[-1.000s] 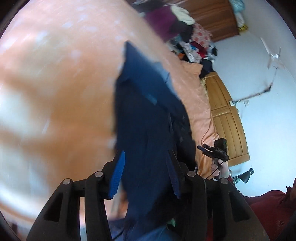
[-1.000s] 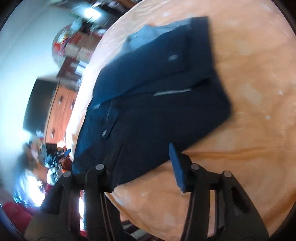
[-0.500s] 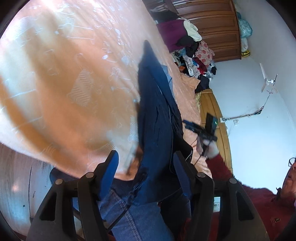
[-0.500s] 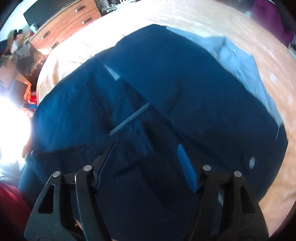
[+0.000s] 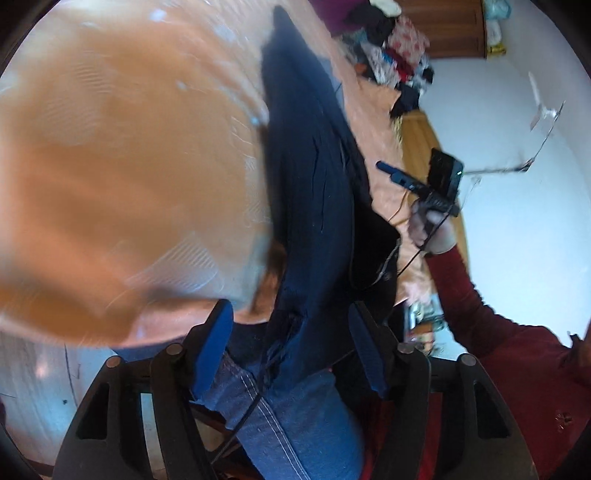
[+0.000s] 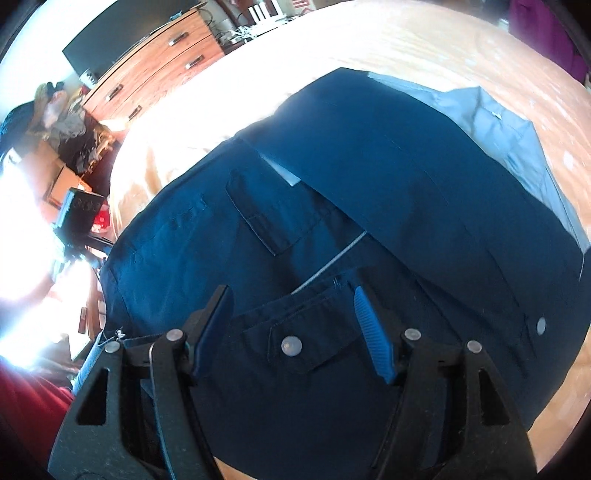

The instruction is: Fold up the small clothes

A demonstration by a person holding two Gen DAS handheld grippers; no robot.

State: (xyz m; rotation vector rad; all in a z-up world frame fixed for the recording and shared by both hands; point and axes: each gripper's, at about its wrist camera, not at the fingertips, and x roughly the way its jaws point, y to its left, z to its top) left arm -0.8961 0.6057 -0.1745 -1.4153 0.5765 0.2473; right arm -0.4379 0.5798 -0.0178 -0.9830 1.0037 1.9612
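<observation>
A dark navy garment [image 6: 369, 206] with a buttoned pocket flap lies partly folded on an orange bedspread [image 6: 461, 48], its paler blue-grey lining showing at the far right. My right gripper [image 6: 295, 325] hovers open just above the pocket flap, nothing between its blue pads. In the left wrist view the same garment [image 5: 314, 177] appears edge-on, hanging over the bed's near edge. My left gripper [image 5: 291, 347] is open, its blue pads either side of the garment's lower hem without pinching it. The right gripper [image 5: 417, 181] shows there too, held in a hand with a red sleeve.
A pile of mixed clothes [image 5: 391, 48] sits at the far end of the bed by a wooden wardrobe [image 5: 450, 29]. A wooden chest of drawers [image 6: 155, 62] stands beyond the bed. The person's jeans-clad leg [image 5: 295, 417] is below the left gripper.
The right gripper swung from beside the garment to directly over it and moved closer to the pocket flap. The left gripper drew back to the bed edge, the hem still between its open fingers.
</observation>
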